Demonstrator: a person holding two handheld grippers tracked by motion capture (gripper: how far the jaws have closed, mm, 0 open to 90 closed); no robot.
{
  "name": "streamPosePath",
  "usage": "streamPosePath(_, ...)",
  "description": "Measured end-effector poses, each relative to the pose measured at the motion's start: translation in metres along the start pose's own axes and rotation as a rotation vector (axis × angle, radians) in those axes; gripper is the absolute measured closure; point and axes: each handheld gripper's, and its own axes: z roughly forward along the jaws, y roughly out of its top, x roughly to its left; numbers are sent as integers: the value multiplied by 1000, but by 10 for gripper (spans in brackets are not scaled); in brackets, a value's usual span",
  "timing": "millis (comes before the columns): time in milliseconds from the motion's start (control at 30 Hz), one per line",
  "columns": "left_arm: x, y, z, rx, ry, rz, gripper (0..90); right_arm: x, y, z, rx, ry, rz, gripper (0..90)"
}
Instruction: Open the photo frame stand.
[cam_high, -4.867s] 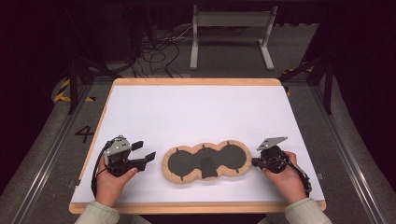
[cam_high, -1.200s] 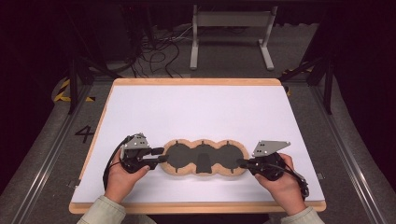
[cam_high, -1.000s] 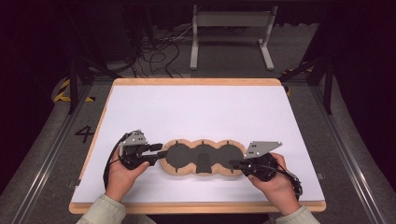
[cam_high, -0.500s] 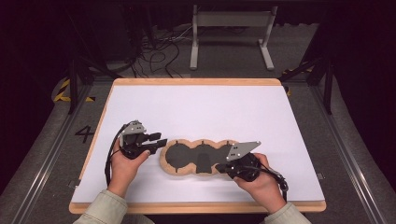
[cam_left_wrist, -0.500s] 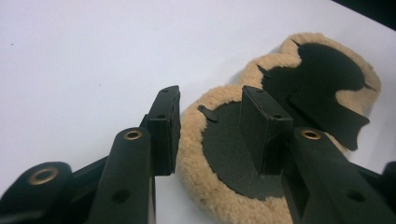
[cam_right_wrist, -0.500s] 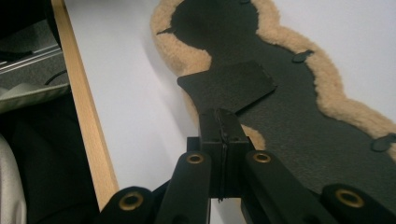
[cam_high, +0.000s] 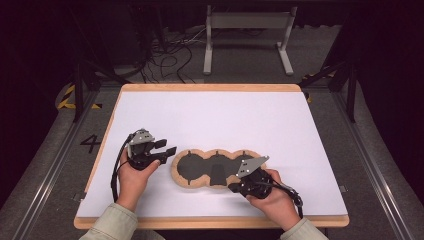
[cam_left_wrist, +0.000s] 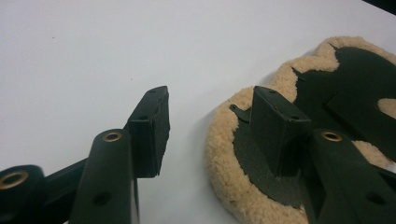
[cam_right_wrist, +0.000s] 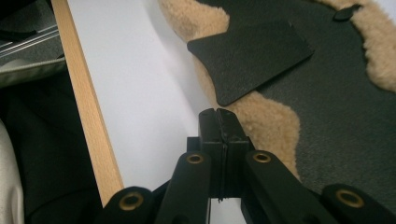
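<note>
Faintly, "4" (cam_high: 90, 144) beside table (cam_high: 210, 107)

Three-lobed tan fleece pad (cam_high: 218, 168) (dark backing up) flat on table's near half.

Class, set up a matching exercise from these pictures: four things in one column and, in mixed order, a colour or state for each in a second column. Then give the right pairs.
Things:
1. left gripper
2. right gripper
3. fleece rim of the three-lobed pad
4. table edge

Colour or state:
A. pale wood
B. jaws pressed together
C. jaws spread apart, one over the pad's end
D. tan and woolly

Pairs: 1-C, 2-B, 3-D, 4-A
</note>
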Motion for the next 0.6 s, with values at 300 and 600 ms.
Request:
streamPosePath(300, -3, 0, 3, 3, -10, 49, 481, 1, -2, 14, 27, 18, 0, 900)
streamPosePath(600, -3, -2, 3, 48, -39, 30, 504, -4, -3, 21, 7, 46, 47, 900)
